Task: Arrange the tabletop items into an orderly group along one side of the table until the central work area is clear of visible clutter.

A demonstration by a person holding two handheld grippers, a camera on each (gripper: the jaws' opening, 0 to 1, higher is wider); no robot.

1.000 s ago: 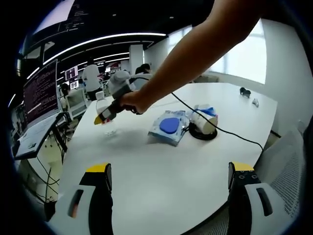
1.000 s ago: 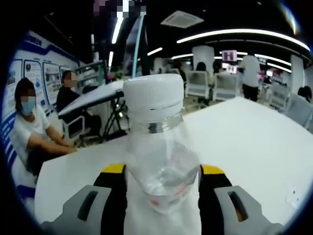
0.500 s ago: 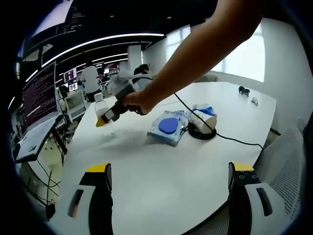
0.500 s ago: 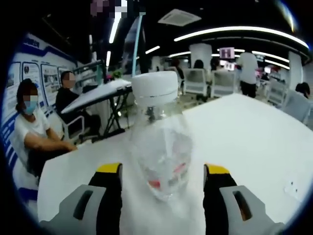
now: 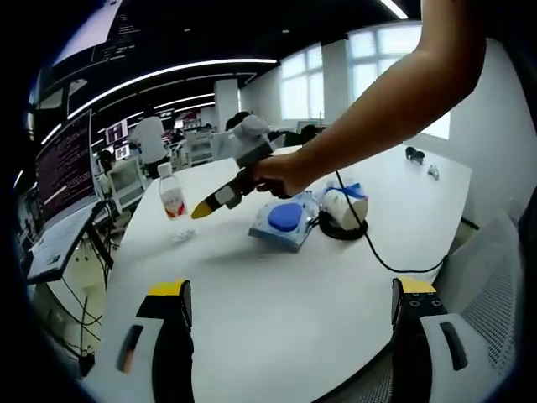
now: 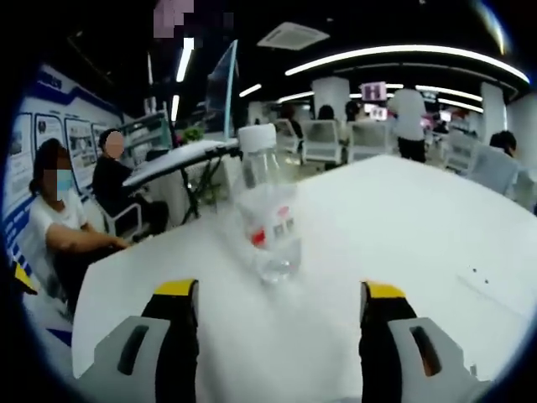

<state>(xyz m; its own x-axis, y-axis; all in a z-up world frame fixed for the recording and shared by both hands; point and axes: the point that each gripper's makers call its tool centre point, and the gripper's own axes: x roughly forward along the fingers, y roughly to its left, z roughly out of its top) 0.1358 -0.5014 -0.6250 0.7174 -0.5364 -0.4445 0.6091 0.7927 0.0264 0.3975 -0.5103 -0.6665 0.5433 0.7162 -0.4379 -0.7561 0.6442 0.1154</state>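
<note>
Released a moment ago, the water bottle (image 6: 267, 214) now stands upright on the white bench (image 5: 285, 285), apart from the backed-off right claw (image 6: 281, 315) (jaws wide, empty); left claw (image 5: 289, 315) gapes empty too.

Both tongs stand with jaws spread and nothing between them: the left tongs (image 5: 289, 306) low, the right tongs (image 5: 210, 204) held out by the person's hand (image 5: 281, 174).
</note>
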